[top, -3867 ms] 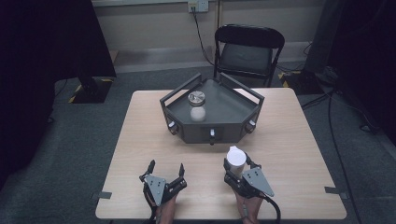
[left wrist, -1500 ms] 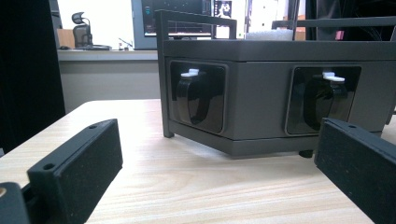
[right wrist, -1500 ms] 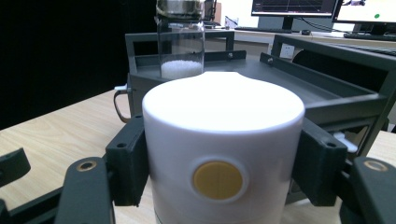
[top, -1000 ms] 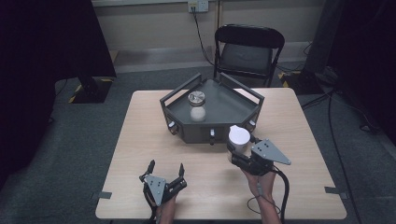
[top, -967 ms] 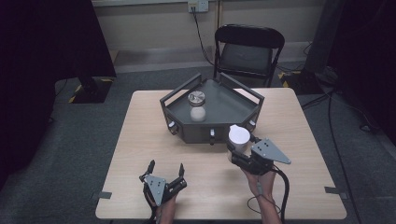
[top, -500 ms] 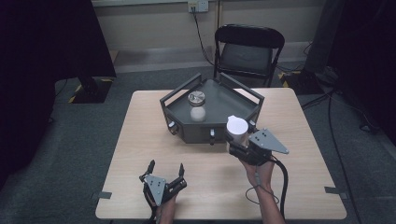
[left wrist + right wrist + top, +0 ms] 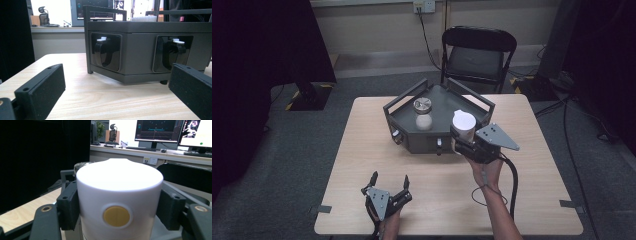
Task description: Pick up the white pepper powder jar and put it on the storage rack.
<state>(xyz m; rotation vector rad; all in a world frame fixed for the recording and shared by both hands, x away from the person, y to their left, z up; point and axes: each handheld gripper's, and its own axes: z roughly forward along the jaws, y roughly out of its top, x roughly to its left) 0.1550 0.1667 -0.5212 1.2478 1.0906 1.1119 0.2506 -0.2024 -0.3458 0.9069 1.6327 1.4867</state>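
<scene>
A white cylinder with a round yellow spot on its side [image 7: 119, 202] sits upright between the jaws of my right gripper [image 7: 463, 138], which is shut on it. In the high view the white cylinder [image 7: 463, 125] hangs over the front right rim of the dark five-sided tray [image 7: 447, 102] at mid-table. Inside the tray stand a small white bottle [image 7: 424, 120] and, behind it, a round metal-topped jar [image 7: 422, 105]. My left gripper [image 7: 388, 183] rests near the front edge of the table, open with nothing between its jaws. The tray's front wall [image 7: 140, 52], with two black latches, faces the left gripper.
The wooden table [image 7: 362, 150] has bare room left and right of the tray. A black folding chair [image 7: 477, 55] stands behind the far edge. The right gripper's cable [image 7: 512, 185] loops down over the table beside the person's forearm.
My right gripper has carried the white cylinder up and forward, from the front of the table to the tray's front right rim. The left gripper has stayed put.
</scene>
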